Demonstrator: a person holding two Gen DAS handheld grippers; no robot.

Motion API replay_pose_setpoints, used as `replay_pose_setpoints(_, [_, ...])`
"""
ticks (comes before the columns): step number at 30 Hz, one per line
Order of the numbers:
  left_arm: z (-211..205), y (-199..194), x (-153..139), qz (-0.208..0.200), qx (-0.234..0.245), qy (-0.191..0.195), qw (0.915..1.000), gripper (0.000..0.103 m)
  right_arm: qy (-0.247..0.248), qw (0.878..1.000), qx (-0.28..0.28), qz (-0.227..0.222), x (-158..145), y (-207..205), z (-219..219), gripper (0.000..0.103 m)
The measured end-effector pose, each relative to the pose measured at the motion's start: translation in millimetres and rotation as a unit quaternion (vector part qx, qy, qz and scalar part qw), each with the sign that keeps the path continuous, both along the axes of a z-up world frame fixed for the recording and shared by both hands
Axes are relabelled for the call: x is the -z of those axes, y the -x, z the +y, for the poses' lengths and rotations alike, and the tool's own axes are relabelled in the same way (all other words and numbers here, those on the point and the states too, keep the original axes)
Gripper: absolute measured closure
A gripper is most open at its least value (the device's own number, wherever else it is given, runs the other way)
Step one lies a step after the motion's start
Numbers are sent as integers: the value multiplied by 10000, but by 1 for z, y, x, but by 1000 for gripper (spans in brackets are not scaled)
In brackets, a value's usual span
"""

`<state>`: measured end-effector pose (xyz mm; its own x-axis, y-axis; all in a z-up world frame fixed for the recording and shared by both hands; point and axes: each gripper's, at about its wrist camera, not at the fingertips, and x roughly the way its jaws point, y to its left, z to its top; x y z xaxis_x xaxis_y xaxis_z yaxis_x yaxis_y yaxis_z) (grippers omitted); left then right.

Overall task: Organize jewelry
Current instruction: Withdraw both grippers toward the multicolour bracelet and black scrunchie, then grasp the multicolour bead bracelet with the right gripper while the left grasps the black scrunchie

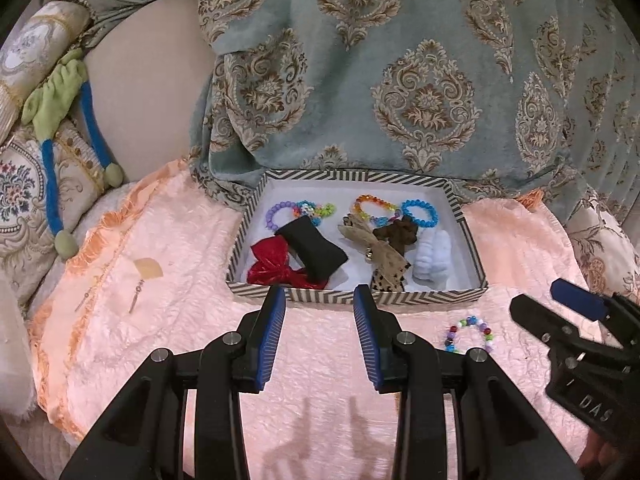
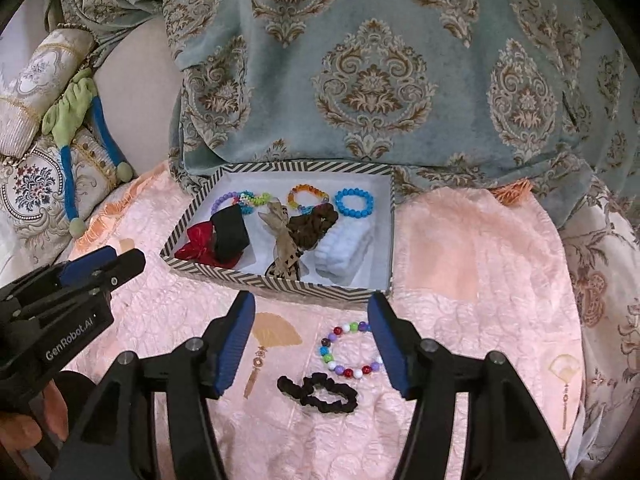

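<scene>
A striped box [image 1: 474, 248] [image 2: 280, 282] stands on the pink cloth. It holds several bead bracelets, a red bow [image 1: 276, 264], a black pouch [image 1: 316, 246], a leopard bow [image 1: 380, 254], a brown scrunchie [image 2: 316, 226] and a white scrunchie [image 1: 434, 254]. A multicoloured bead bracelet [image 2: 348, 350] [image 1: 468, 334] and a black scrunchie [image 2: 320, 394] lie on the cloth in front of the box. My right gripper [image 2: 312, 316] is open and empty, just above the loose bracelet. My left gripper [image 1: 320, 304] is open and empty at the box's near wall.
A teal damask blanket [image 1: 400, 80] hangs behind the box. Embroidered cushions [image 1: 28, 200] and a green-and-blue soft toy [image 1: 60, 112] lie at the left. The pink cloth [image 2: 480, 272] spreads to the right of the box.
</scene>
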<state>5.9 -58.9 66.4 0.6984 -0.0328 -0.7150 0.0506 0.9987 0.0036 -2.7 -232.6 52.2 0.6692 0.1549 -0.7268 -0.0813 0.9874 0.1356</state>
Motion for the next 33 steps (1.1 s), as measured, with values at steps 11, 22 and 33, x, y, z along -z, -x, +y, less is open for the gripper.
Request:
replay_pose_setpoints(11, [39, -7, 12, 165, 53, -54, 9998, 85, -51, 9999, 86, -33, 4, -18, 32, 40])
replay_pose_setpoints(22, [51, 0, 24, 184, -80, -261, 9995, 85, 141, 9991, -182, 354, 40, -30, 38, 40])
replay_pose_setpoints(33, [18, 10, 26, 203, 19, -243, 9995, 85, 200, 9992, -198, 279, 35, -15, 4, 40])
